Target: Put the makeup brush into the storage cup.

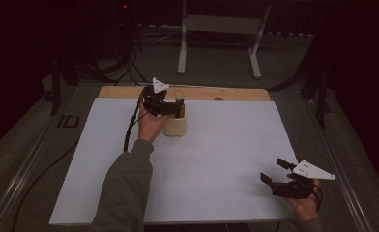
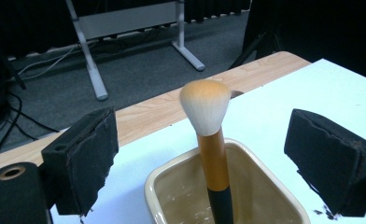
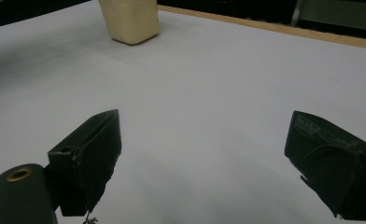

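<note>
Brush [image 2: 212, 140] upright in cup [image 2: 165, 179], clear between wide tongs [image 2: 214, 158]

We are counting one makeup brush [image 2: 205, 108], standing between the left gripper's [image 2: 204, 158] wide-apart jaws, and one cream cup [image 2: 172, 179] sitting just below that gripper, holding the brush. We are counting two grippers: the left one and the right gripper [image 1: 272, 172], which is lying well apart from the cup. We are also seeing one white sheet [image 1: 226, 159] under both grippers, one wooden tabletop [image 2: 167, 107] beyond them, and one metal frame [image 1: 219, 24] standing on the floor far past the left gripper.
</note>
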The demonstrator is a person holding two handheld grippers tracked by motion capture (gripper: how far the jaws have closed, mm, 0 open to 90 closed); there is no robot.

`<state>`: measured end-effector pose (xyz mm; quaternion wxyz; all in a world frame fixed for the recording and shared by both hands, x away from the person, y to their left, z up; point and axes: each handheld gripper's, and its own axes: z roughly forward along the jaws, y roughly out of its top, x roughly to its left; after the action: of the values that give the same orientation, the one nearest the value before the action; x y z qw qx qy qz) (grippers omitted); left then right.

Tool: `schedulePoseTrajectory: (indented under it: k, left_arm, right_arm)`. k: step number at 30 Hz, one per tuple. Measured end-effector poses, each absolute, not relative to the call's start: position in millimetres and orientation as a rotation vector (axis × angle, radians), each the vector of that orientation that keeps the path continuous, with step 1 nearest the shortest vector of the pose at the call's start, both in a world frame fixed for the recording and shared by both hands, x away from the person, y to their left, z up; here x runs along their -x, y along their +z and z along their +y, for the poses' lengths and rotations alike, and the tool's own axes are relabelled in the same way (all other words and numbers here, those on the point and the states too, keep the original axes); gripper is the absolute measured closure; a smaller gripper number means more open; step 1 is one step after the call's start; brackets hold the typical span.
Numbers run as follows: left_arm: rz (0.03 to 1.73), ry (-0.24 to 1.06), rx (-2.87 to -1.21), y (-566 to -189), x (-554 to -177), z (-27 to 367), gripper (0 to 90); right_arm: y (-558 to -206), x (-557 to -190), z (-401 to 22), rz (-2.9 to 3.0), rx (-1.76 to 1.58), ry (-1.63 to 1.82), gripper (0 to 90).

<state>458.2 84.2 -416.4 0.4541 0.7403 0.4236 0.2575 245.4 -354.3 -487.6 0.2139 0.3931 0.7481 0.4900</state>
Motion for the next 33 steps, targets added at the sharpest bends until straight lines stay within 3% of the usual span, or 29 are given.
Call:
schedulePoseTrajectory:
  k: [33]
  left_arm:
    - [1.008,0.633,-1.829,-398,-428,108,11.4]
  right_arm:
    - [-488,-244,-353,2.077,-1.094,1.356,10.8]
